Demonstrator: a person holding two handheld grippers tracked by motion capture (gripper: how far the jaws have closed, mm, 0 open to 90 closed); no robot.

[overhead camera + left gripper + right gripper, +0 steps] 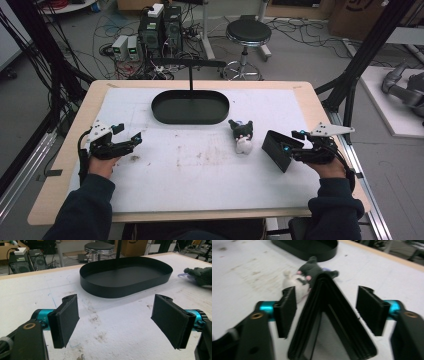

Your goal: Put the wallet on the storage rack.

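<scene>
Black wallet (329, 322) is standing tent-like on the tabletop (200, 170) between the released right gripper (327, 312) — light, floppy, slick; pinching the spine seems safest.

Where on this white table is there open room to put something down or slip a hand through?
The widest bare patch is the mat middle and near edge, between the left tool and the black wallet. Another lies left of the oval tray. It is crowded on the right: the plush toy, wallet and open right tool sit close together.
</scene>
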